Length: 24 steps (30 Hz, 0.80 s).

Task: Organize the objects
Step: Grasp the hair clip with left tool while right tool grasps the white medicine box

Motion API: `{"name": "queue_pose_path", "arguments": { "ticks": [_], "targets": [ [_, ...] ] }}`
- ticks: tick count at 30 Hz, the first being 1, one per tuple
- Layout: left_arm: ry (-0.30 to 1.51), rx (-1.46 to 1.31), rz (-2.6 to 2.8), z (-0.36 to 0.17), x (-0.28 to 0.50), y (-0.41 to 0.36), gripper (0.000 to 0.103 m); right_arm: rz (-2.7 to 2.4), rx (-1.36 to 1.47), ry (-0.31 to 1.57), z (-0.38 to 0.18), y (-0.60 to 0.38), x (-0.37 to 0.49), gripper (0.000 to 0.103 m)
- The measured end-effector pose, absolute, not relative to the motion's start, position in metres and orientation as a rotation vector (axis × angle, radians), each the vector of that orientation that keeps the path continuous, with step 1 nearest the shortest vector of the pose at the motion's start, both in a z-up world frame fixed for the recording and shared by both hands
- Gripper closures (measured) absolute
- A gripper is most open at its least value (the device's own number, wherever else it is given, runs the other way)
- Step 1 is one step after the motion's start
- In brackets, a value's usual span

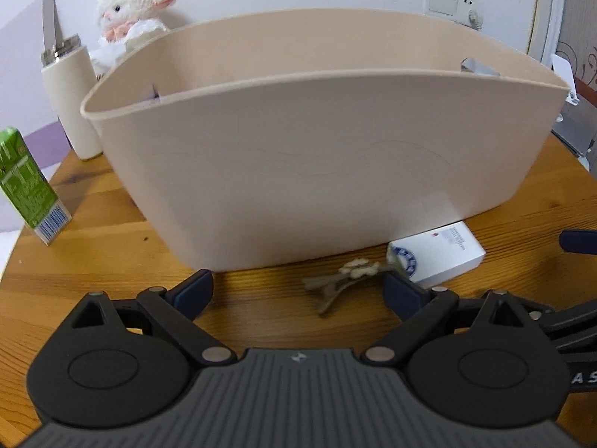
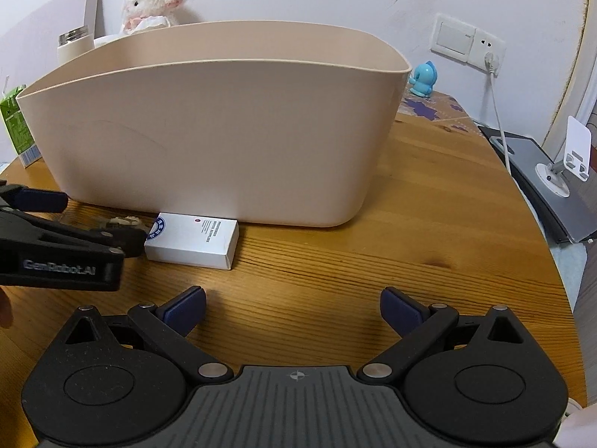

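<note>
Beige bin [image 1: 298, 156] hides its contents; both grippers [image 1: 298, 291] [image 2: 293, 308] gape, blurry clip [image 1: 343, 280] perhaps.

Hidden and cut-off parts around the beige bin

The beige bin [image 1: 298, 156] hides its own inside, the plush lamb's [image 1: 130, 15] lower body and part of the white box [image 1: 436, 257]. The hair clip [image 1: 347, 280] is blurred; the green carton [image 2: 15, 127] is cut at the edge.

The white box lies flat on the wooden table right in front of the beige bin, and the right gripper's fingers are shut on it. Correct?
Not quite. The white box does lie flat on the wooden table in front of the beige bin, but the right gripper is open and holds nothing, short of the box. The right wrist view shows this.
</note>
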<state>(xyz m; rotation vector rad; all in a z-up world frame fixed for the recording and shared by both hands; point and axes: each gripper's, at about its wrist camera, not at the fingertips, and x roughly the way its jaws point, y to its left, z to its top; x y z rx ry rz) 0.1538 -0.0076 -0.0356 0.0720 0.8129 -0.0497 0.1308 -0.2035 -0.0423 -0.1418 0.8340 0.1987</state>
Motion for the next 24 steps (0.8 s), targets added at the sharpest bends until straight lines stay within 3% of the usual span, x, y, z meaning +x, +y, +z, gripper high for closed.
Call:
{"name": "queue_pose_path", "arguments": {
  "ticks": [24],
  "targets": [
    [0.823,0.005,0.019,-0.036,0.147,0.038,0.004,0.290,-0.120,0.833,-0.045,-0.169,0.140,0.000]
  ]
}}
